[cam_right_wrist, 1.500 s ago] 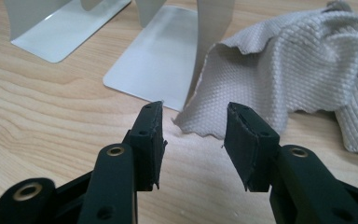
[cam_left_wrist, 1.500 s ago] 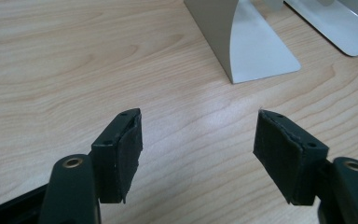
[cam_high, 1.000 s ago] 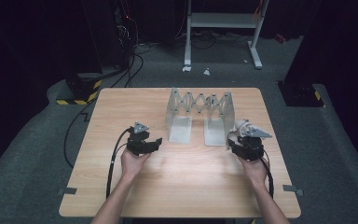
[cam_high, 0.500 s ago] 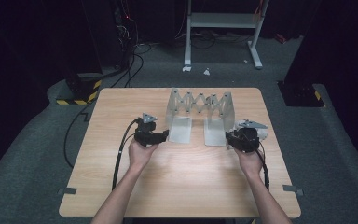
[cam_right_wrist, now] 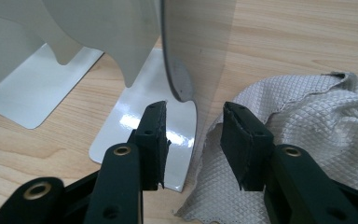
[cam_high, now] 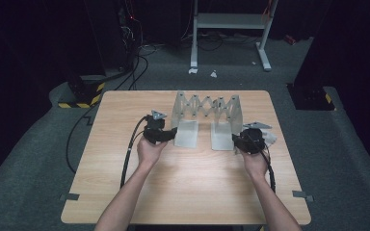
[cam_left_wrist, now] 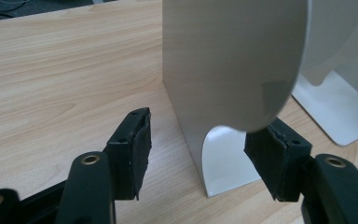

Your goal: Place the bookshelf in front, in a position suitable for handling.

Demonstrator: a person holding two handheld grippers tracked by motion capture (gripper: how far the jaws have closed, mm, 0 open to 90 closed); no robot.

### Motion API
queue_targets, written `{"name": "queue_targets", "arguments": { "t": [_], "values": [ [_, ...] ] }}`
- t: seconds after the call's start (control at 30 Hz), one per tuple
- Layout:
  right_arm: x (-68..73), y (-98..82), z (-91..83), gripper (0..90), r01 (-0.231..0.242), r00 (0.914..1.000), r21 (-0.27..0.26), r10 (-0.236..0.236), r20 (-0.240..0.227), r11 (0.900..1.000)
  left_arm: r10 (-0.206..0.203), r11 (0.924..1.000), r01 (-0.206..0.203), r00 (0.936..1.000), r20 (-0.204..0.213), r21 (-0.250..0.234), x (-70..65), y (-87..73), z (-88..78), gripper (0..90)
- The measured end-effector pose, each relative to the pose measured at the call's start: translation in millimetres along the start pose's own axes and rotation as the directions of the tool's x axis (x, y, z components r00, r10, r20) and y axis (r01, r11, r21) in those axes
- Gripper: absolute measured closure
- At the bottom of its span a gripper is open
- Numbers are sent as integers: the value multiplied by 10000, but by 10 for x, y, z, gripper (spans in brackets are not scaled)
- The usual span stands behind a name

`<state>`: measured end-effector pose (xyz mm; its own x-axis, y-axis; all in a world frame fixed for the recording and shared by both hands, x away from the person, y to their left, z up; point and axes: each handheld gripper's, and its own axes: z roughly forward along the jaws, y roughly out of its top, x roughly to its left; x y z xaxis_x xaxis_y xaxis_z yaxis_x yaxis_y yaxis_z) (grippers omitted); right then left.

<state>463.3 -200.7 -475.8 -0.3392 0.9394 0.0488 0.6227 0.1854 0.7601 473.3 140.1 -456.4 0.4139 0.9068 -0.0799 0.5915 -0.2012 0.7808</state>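
Two upright end plates are bounding the expandable metal rack (cam_high: 207,113), which is standing in the upper middle of the high view on the tabletop (cam_high: 183,192). Left gripper (cam_high: 166,136) fingers (cam_left_wrist: 135,149) are straddling the left plate's edge, closing in but not yet pressing. Right gripper (cam_high: 237,140) fingers (cam_right_wrist: 154,140) are closing likewise around the right plate's edge, a white cloth (cam_right_wrist: 307,116) lying just beside. Bare wood is stretching wide below.

Rack (cam_high: 207,115) mid-table (cam_high: 125,192), cloth (cam_high: 270,138) just right of it
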Motion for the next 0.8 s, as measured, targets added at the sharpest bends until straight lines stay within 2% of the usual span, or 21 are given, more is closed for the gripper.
{"name": "queue_targets", "arguments": {
  "t": [0.13,0.17,0.23,0.3,0.47,0.57,0.8],
  "values": [
    [8,45,18,611,17,9999,-18,-17,128,10000,-86,9999,86,10000,31,-146,-37,44,36,425],
    [11,56,22,614,29,9999,-78,-28,148,10000,-108,9998,107,9999,-77,-137,-48,55,48,429],
    [19,74,22,620,3,9997,-272,3,225,9996,-244,9995,244,9997,-22,-181,-57,71,60,445],
    [42,97,50,641,-28,9994,-156,33,341,9999,-215,9997,216,9998,56,-132,-76,105,77,495],
    [71,144,90,693,10,9986,-109,-4,534,9999,-304,9994,304,9995,-18,-188,-117,169,96,542],
    [86,159,109,733,68,9983,-23,-66,582,10000,-486,9986,487,9988,47,-185,-108,174,104,578],
    [74,145,122,802,68,9976,83,-73,685,9999,-591,9982,592,9982,111,-39,-75,168,117,650]
  ]
}}
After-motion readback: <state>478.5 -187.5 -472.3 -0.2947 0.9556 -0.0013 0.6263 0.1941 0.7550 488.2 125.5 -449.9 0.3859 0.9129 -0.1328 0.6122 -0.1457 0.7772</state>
